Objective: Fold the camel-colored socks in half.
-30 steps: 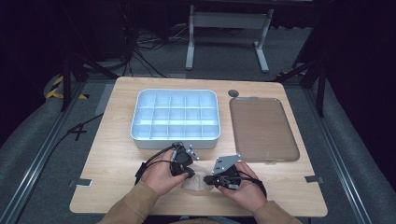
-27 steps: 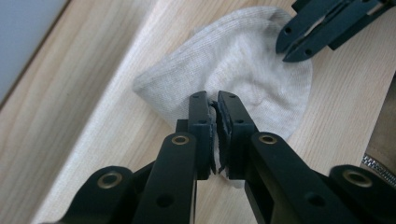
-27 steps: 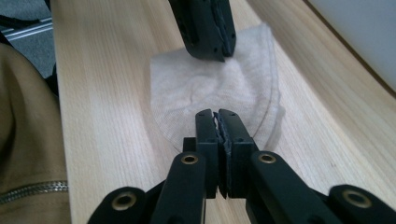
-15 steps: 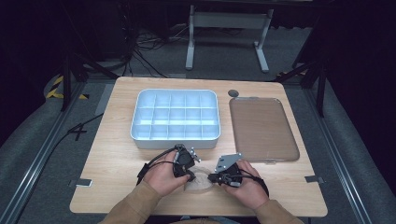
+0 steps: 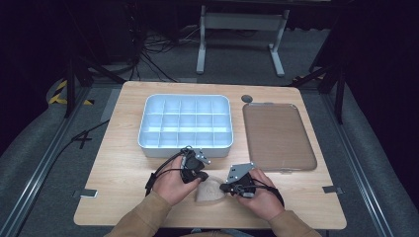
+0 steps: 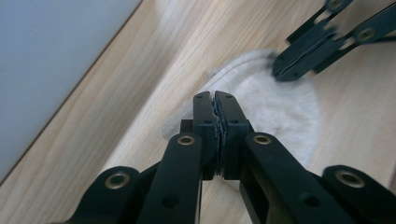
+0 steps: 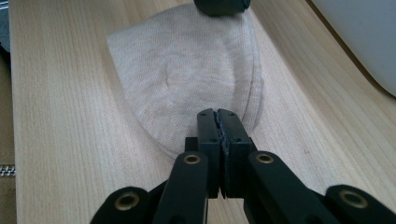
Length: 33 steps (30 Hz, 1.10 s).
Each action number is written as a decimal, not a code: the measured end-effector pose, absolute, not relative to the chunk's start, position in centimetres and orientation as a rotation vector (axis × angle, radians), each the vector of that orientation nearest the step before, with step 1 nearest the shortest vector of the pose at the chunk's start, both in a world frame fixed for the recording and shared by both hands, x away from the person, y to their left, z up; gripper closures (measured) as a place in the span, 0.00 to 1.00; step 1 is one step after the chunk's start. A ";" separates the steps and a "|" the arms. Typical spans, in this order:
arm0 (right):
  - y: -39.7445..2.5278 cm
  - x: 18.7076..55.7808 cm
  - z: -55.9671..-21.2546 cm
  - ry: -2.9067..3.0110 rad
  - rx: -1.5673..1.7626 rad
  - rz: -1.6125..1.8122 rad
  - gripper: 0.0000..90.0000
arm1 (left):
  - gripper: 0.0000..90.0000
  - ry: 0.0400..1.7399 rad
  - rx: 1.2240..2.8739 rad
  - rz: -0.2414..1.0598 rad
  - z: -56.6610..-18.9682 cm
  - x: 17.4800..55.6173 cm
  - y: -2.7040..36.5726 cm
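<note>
Wooden surface (image 5: 123,163) in a dark room, with a beige folded cloth (image 5: 210,191) lying near its front edge.
The cloth is now pinched at opposite edges by the closed jaws of the left gripper (image 6: 215,100) and right gripper (image 7: 217,116), brought nearer together than a second ago; a fold or lift seems prepared beside the compartment box (image 5: 148,143).

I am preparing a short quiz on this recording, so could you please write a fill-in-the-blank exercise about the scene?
1. Both hand-held grippers, left and right, meet at a beige ____ piece lying on the table.
2. The jaws of each hand-held gripper stand ____.
3. The white compartment tray holds ____ in its compartments.
4. The brown flat tray lies to the ____ of the white one.

Missing words: cloth; shut; nothing; right
</note>
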State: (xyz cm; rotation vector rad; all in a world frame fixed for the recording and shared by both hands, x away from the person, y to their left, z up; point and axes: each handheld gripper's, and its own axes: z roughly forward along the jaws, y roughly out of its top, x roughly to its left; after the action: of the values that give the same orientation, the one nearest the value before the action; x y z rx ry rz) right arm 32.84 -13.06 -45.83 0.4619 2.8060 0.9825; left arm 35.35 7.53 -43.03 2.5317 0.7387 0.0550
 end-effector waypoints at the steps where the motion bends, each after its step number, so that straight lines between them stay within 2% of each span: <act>1: -13.1 32.9 -45.8 2.805 0.461 0.983 0.99 | 0.98 0.753 2.547 0.057 -43.3 35.3 7.4; 6: -13.1 32.8 -45.8 2.809 0.461 0.974 1.00 | 1.00 0.797 2.597 0.066 -44.1 35.3 7.1; 19: -13.5 32.6 -45.8 2.806 0.476 0.946 1.00 | 0.99 0.804 2.573 0.053 -44.1 35.3 7.5; 27: -13.7 31.9 -43.4 2.732 0.492 1.087 1.00 | 0.90 0.820 2.482 0.042 -42.5 34.9 8.6; 30: -13.1 31.6 -43.1 2.721 0.487 1.127 1.00 | 0.82 0.825 2.465 0.054 -42.0 34.8 9.3; 33: -12.4 31.3 -43.0 2.701 0.501 1.184 0.99 | 0.79 0.845 2.454 0.051 -41.5 34.7 10.2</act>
State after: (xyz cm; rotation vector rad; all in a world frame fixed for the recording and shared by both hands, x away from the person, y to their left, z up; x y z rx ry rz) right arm 31.30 -12.44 -42.99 0.5007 2.7011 1.1837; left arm 34.75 10.23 -41.52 2.4540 0.8446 0.0511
